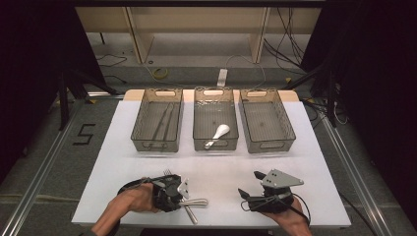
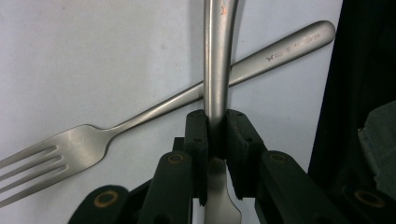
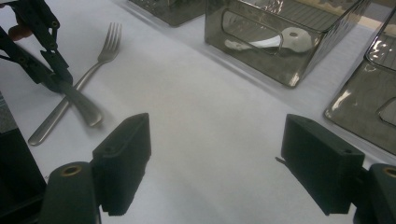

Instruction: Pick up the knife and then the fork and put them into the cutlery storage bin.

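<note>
Steel utensil handle (image 2: 216, 70) sits clamped between the left gripper (image 2: 216, 140) pads, crossing over a fork (image 2: 70, 149). Right gripper (image 3: 215, 158) jaws wide, nothing between them.

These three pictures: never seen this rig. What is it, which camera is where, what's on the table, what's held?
No robot here: a person holds a hand-held two-jaw gripper in each hand. The high view looks down from above the person's side of the table. The other two cameras ride on the grippers and look along their black jaws.

On the white table stand three clear bins. The left bin holds thin metal pieces, too small to name. The middle bin holds a white spoon. The right bin looks empty.

Near the front edge lie two crossed pieces of cutlery. The left gripper is shut on the handle of the upper one, which crosses over a fork. The right gripper is open and holds nothing.
</note>
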{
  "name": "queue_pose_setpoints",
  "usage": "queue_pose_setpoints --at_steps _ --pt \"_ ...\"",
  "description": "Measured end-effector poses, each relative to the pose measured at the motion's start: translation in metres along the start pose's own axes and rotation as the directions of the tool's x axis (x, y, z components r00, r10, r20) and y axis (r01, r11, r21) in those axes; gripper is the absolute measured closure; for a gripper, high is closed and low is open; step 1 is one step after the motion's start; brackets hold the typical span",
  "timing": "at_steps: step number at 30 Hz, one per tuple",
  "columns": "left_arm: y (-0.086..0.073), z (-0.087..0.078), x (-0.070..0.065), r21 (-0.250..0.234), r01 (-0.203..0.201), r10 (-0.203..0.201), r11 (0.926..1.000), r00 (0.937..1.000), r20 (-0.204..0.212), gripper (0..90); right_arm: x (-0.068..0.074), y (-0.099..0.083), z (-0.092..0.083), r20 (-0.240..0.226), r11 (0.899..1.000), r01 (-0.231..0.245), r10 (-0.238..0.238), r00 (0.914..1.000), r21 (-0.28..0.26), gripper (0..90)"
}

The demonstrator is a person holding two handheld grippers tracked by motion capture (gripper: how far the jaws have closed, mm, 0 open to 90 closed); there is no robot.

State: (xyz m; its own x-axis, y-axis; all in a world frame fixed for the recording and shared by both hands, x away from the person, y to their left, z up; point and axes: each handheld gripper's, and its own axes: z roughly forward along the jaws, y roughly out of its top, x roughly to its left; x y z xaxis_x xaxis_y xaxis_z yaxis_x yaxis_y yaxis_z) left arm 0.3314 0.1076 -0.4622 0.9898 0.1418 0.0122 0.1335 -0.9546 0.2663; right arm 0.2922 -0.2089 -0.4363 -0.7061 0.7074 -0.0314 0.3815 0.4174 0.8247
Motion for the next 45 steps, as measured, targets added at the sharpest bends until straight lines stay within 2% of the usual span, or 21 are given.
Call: queue_pose_setpoints --at_steps 5,10,13,14,17,18,19,20,23,26,27,30,32,36,39,41,45 --pt "-0.002 0.0 0.001 -0.013 0.019 -0.019 0.9997 0.9998 0.007 79.4 0.0 0.0 0.001 -0.004 1.0 0.0 0.0 1.0 0.0 25.1" --pt "-0.001 -0.001 0.006 -0.008 0.1 -0.1 0.9949 0.9946 0.027 79.5 0.003 0.001 0.002 -0.015 1.0 0.005 -0.005 0.9999 -0.003 25.3" --pt "0.001 -0.001 0.008 -0.015 0.171 -0.17 0.9852 0.9849 0.032 79.6 0.009 0.003 0.005 -0.034 1.0 0.018 -0.018 0.9992 0.0 25.4" --pt "0.001 -0.001 0.01 -0.006 0.175 -0.175 0.9846 0.9842 0.029 79.6 0.011 0.003 0.006 -0.04 1.0 0.028 -0.028 0.9988 0.001 25.4" --pt "0.002 -0.004 0.011 -0.026 0.214 -0.213 0.9766 0.9764 0.039 79.7 0.019 0.005 0.011 -0.065 0.999 0.054 -0.053 0.9965 0.007 25.4" --pt "0.003 -0.005 0.011 -0.034 0.239 -0.237 0.9704 0.9703 0.046 79.6 0.02 0.006 0.012 -0.07 0.998 0.058 -0.057 0.9959 0.008 25.4" --pt "0.005 -0.005 0.011 -0.033 0.236 -0.235 0.9712 0.9712 0.041 79.7 0.022 0.007 0.014 -0.079 0.998 0.064 -0.064 0.9948 0.007 25.4" --pt "0.006 -0.006 0.012 -0.031 0.243 -0.242 0.9695 0.9694 0.042 79.7 0.024 0.008 0.016 -0.086 0.997 0.073 -0.072 0.9937 0.008 25.5" --pt "0.009 -0.007 0.013 -0.047 0.277 -0.274 0.9596 0.9596 0.062 79.7 0.032 0.012 0.02 -0.116 0.994 0.106 -0.105 0.9877 -0.002 25.6" --pt "0.014 -0.007 0.015 -0.048 0.294 -0.289 0.9547 0.9532 0.09 79.7 0.041 0.017 0.026 -0.154 0.989 0.147 -0.146 0.9773 -0.003 25.8" --pt "0.016 -0.007 0.015 -0.048 0.29 -0.285 0.9557 0.9536 0.097 79.7 0.045 0.018 0.029 -0.159 0.986 0.167 -0.165 0.9735 0.005 26.0" --pt "0.022 -0.006 0.014 -0.048 0.296 -0.288 0.9539 0.9492 0.126 79.7 0.055 0.02 0.039 -0.165 0.976 0.216 -0.208 0.964 0.032 26.1" --pt "0.026 -0.006 0.014 -0.051 0.305 -0.294 0.9511 0.9442 0.148 79.6 0.061 0.021 0.046 -0.169 0.966 0.254 -0.243 0.955 0.046 26.1" --pt "0.033 -0.005 0.015 -0.044 0.301 -0.288 0.9525 0.938 0.193 79.6 0.07 0.021 0.058 -0.203 0.937 0.344 -0.327 0.923 0.057 28.3" --pt "0.035 -0.004 0.014 -0.041 0.309 -0.295 0.9501 0.9326 0.208 79.6 0.075 0.019 0.067 -0.194 0.908 0.41 -0.388 0.9012 0.09 29.6" --pt "0.035 -0.005 0.014 -0.034 0.304 -0.29 0.9521 0.9334 0.211 79.7 0.079 0.019 0.071 -0.186 0.888 0.446 -0.423 0.8871 0.112 31.5" --pt "0.038 -0.006 0.013 -0.036 0.297 -0.283 0.9541 0.934 0.218 79.6 0.084 0.018 0.076 -0.188 0.863 0.492 -0.467 0.8642 0.118 35.0"
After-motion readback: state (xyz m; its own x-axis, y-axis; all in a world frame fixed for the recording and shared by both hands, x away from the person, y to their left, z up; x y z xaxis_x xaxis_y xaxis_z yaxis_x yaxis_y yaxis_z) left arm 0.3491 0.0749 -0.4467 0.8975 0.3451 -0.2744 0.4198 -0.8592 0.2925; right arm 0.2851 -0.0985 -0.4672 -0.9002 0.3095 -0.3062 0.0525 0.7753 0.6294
